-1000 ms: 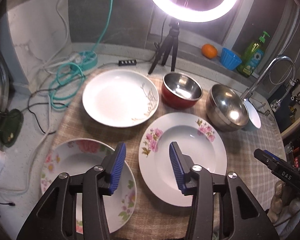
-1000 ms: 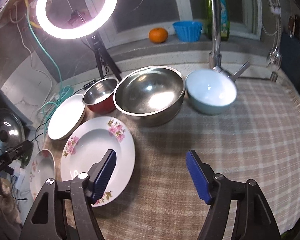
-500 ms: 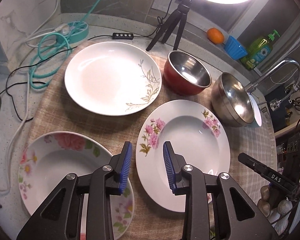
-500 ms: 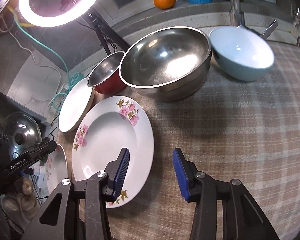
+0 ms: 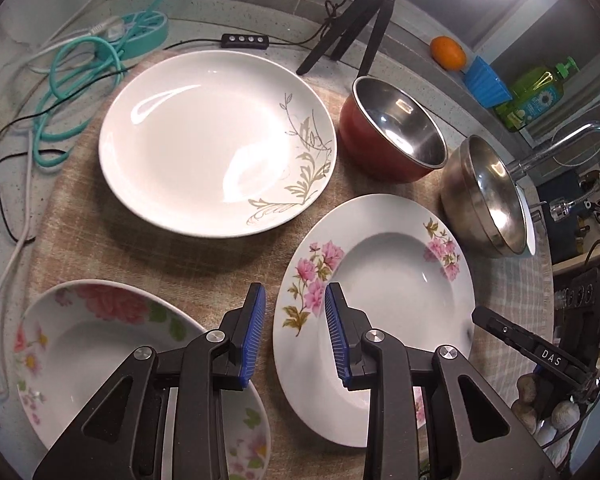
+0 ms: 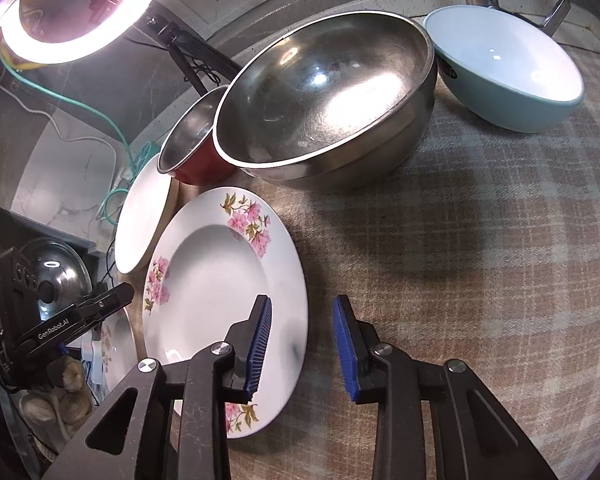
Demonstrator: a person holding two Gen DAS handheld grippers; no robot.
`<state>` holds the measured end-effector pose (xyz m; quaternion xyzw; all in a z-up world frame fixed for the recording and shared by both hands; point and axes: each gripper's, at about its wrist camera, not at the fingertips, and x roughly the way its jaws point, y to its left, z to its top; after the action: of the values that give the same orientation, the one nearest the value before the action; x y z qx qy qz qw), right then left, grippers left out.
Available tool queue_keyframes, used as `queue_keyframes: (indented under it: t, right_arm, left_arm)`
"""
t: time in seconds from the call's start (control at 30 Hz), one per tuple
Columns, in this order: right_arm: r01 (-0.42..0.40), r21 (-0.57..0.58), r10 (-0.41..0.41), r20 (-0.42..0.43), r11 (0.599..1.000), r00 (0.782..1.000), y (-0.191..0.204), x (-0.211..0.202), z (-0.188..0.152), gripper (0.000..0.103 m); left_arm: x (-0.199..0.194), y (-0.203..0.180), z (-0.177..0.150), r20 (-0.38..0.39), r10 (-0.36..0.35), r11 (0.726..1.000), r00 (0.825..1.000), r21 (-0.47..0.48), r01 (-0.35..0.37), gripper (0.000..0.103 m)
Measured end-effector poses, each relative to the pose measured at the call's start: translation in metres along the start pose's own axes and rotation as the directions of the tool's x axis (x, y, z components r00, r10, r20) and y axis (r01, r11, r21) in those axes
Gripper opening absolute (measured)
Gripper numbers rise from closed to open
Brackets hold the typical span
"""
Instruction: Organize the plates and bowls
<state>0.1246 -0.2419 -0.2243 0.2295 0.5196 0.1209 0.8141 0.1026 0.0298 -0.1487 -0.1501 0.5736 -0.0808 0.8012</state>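
A pink-flowered white plate (image 5: 384, 304) lies on the checked cloth; it also shows in the right wrist view (image 6: 216, 296). My left gripper (image 5: 294, 332) is open and empty, straddling that plate's left rim from above. My right gripper (image 6: 304, 344) is open and empty over the same plate's right rim. A white plate with a leaf print (image 5: 216, 140) lies behind. A flowered deep plate (image 5: 100, 352) lies at the left. A red bowl (image 5: 392, 136), a large steel bowl (image 6: 324, 92) and a light blue bowl (image 6: 508, 68) stand at the back.
A ring light on a tripod (image 5: 352, 28) stands behind the plates. Cables and a teal cord (image 5: 80, 76) lie at the back left. A faucet (image 5: 564, 144), an orange (image 5: 448, 54), a blue cup (image 5: 486, 82) and a soap bottle (image 5: 536, 96) are at the back right.
Both grippers have narrowed their jaws and moved forward and down to the pink-flowered plate, one at each rim. The dishes have not moved.
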Motion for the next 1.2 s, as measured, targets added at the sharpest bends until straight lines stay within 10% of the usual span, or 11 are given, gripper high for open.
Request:
queue_keyframes:
  t: [1.2]
  right_arm:
    - [-0.029, 0.012, 0.029, -0.068, 1.000, 0.997, 0.003, 0.014, 0.002, 0.017]
  left_arm:
    - [0.012, 0.002, -0.005, -0.068, -0.010, 0.999, 0.998, -0.031, 0.008, 0.018]
